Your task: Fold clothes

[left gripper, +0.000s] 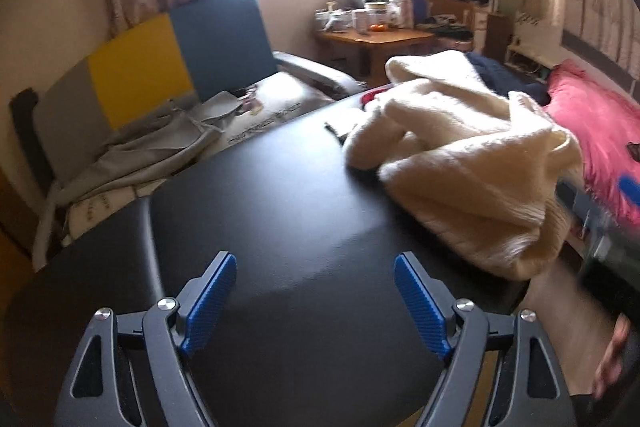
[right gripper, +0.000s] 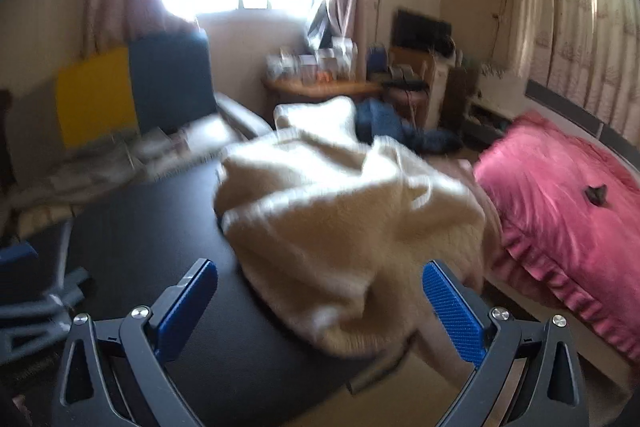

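A cream knitted garment point(left gripper: 464, 155) lies crumpled on the right part of a black table point(left gripper: 280, 227), hanging over its right edge. My left gripper point(left gripper: 315, 301) is open above bare tabletop, with the garment ahead and to its right. In the right wrist view the same cream garment point(right gripper: 344, 223) fills the middle, bunched up with its near end draped over the table's corner. My right gripper point(right gripper: 320, 311) is open just short of that near end, with nothing between its blue pads. The right gripper's body point(left gripper: 608, 251) shows blurred at the left view's right edge.
A pink bedspread point(right gripper: 560, 211) lies to the right of the table. Dark blue cloth point(right gripper: 384, 125) sits behind the garment. A sofa with grey, yellow and blue cushions point(left gripper: 140, 75) and loose grey fabric stands left. A cluttered wooden table point(left gripper: 376, 39) is at the back.
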A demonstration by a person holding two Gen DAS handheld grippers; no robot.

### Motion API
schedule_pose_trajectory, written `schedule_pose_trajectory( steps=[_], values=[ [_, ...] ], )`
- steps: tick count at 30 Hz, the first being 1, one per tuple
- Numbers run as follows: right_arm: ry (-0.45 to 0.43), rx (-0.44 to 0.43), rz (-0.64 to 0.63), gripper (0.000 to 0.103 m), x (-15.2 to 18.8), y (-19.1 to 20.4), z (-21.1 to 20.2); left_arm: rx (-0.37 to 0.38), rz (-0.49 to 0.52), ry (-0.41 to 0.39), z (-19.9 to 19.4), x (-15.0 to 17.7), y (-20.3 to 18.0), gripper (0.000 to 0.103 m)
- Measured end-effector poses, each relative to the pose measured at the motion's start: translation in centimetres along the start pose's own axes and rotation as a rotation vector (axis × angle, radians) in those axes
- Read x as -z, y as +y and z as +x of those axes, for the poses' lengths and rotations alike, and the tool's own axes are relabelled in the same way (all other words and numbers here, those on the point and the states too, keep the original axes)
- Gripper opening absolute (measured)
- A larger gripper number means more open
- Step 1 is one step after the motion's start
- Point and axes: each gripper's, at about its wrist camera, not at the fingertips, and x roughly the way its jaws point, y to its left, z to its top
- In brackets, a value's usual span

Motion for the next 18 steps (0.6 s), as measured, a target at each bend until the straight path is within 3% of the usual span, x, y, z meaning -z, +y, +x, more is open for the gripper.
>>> schedule_pose_trajectory(
  steps=[2, 5, 7, 9, 12, 18],
  values=[
    [0.008, -0.064, -0.038, 0.103, -1.0, 0.2, 1.3, 0.025, 0.016, 0.001, 0.5, 0.0, -0.2, 0.079],
    [-0.001, -0.168, -0.078, 0.103, -2.5, 0.3, 3.1, 0.22, -0.039, 0.008, 1.2, 0.0, 0.8, 0.076],
    [-0.074, -0.245, -0.056, 0.103, -3.6, -0.1, 3.9, 0.278, -0.08, -0.002, 1.4, 0.1, 1.8, 0.076],
    [-0.128, -0.264, -0.052, 0.103, -5.1, 0.3, 5.1, 0.23, -0.086, -0.024, 1.5, 0.0, 2.4, 0.076],
    [-0.065, -0.318, -0.141, 0.103, -7.9, 3.4, 9.2, 0.161, -0.092, -0.048, 1.5, -0.1, 3.6, 0.076],
    [0.069, -0.339, -0.167, 0.103, -9.0, 8.0, 14.9, 0.152, -0.159, -0.012, 3.4, 0.0, 7.1, 0.076]
  ],
)
